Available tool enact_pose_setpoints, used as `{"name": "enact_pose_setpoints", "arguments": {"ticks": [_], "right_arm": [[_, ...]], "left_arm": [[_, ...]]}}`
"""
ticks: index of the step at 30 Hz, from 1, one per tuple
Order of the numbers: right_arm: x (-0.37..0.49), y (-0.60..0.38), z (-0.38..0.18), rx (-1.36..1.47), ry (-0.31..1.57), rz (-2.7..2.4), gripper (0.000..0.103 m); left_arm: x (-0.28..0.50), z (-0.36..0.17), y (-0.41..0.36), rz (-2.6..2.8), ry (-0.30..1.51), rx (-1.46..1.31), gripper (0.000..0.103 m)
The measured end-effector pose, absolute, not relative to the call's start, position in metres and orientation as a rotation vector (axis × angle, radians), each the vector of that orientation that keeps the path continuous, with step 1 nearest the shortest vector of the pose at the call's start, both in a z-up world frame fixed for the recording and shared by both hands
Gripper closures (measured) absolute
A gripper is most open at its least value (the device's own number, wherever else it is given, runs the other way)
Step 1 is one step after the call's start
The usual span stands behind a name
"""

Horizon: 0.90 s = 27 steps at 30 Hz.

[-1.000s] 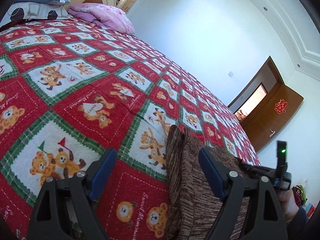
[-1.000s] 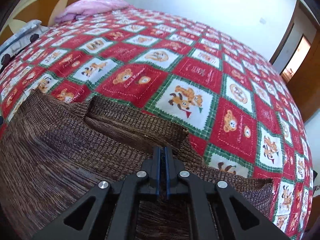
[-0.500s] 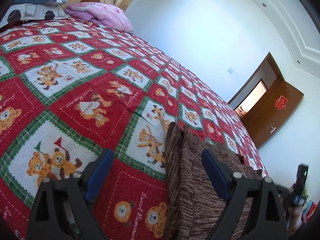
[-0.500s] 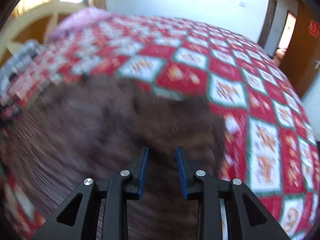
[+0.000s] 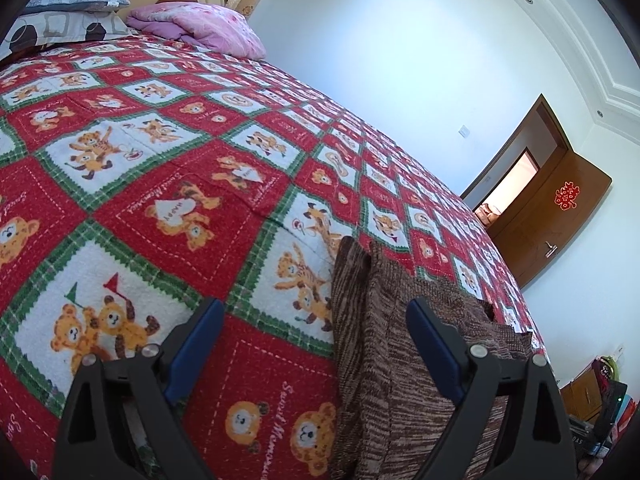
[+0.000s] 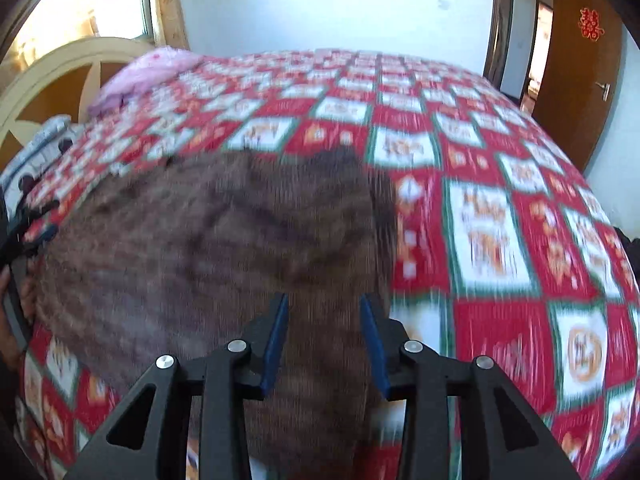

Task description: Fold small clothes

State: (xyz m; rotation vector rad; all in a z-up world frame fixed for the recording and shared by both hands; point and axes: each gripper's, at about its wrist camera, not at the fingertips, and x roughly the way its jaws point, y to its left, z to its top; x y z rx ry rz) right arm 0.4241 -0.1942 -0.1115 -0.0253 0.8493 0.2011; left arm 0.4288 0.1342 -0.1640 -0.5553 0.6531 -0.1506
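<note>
A brown knitted garment (image 5: pixel 404 360) lies folded on the red bear-print bedspread (image 5: pixel 172 184). In the left wrist view my left gripper (image 5: pixel 316 320) is open and low over the bed, with the garment's left folded edge between its blue pads. In the right wrist view, which is blurred by motion, the same garment (image 6: pixel 208 240) spreads in front of my right gripper (image 6: pixel 324 312). The right gripper is open above the cloth and holds nothing.
A pink pillow (image 5: pixel 200 28), a grey patterned pillow (image 5: pixel 60 20) and a cream headboard (image 6: pixel 60 80) are at the bed's head. A brown wooden door (image 5: pixel 560 216) stands open past the bed's foot. White walls surround the bed.
My right gripper opened, let go of the garment and pulled back and up. My left gripper stayed open and barely shifted. The garment now lies folded over.
</note>
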Motion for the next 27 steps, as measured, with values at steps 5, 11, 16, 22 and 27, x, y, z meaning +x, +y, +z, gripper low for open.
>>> {"name": "enact_pose_setpoints", "arguments": {"ticks": [5,11,16,22,27], "right_arm": [[0.487,-0.174,-0.098,-0.076,0.797,0.183,0.065],[0.541,-0.154,-0.133,-0.237,0.885,0.055,0.086],[0.547,-0.213,-0.127,-0.044,0.892,-0.095,0.086],[0.511,-0.213,-0.109,0.008,0.85,0.075,0.085],[0.493,-0.19,-0.112,0.02,0.893,0.207,0.077]], "left_arm": [[0.429,-0.164,0.135,-0.152,0.652,-0.556,0.008],[0.429,-0.164,0.134,-0.149,0.654,-0.555,0.008],[0.43,-0.164,0.131,-0.151,0.661,-0.537,0.005],[0.43,-0.164,0.13,-0.152,0.661,-0.534,0.005],[0.429,-0.164,0.13,-0.151,0.662,-0.535,0.005]]}}
